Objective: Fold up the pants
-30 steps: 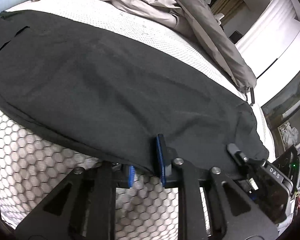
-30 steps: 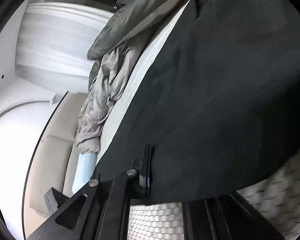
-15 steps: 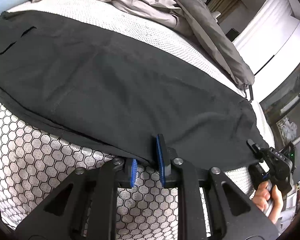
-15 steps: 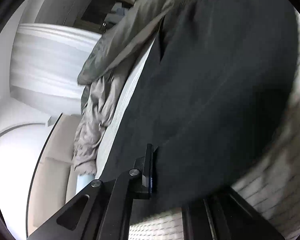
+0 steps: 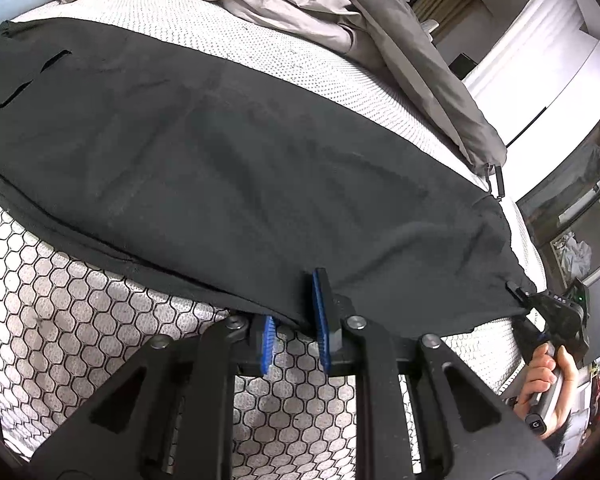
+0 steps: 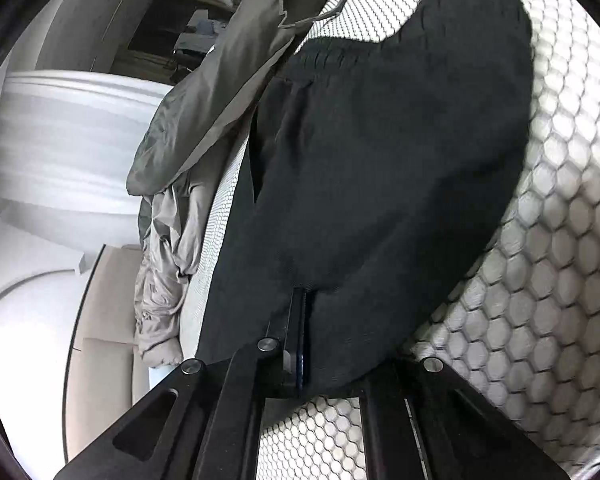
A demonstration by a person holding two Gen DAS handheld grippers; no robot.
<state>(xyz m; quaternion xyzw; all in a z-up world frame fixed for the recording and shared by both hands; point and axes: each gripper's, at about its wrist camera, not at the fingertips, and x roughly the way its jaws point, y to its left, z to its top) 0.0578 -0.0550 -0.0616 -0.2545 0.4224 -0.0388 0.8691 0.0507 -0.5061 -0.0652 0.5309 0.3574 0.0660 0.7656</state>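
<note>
Setting: on a bed, a mattress [image 5: 100, 344] with a white honeycomb-quilted cover, seen from two hand-held grippers.
Pants: black pants [image 5: 240, 168] lie stretched lengthwise along the near edge of the mattress, mostly flat with shallow wrinkles; a slit pocket shows near the far left end in the left wrist view.
Waistband: in the right wrist view the gathered elastic waistband [image 6: 340, 54] lies at the far end, beside grey bedding.
Left gripper: the left gripper [image 5: 296, 320] sits at the near hem of the pants; its blue-padded jaws are close together with the fabric edge pinched between them.
Right gripper: the right gripper [image 5: 518, 294] is at the right-hand corner of the pants, jaws pressed together on the cloth, which pulls taut to that point; in its own view one finger [image 6: 298, 332] lies against black fabric and the other is hidden under it.
Hand: a person's hand [image 5: 548, 384] grips the right gripper's handle.
Bedding: a crumpled grey duvet [image 5: 300, 4] is bunched along the far side of the mattress, well apart from both grippers.
Background: white cabinets and a dark doorway, blurred.
</note>
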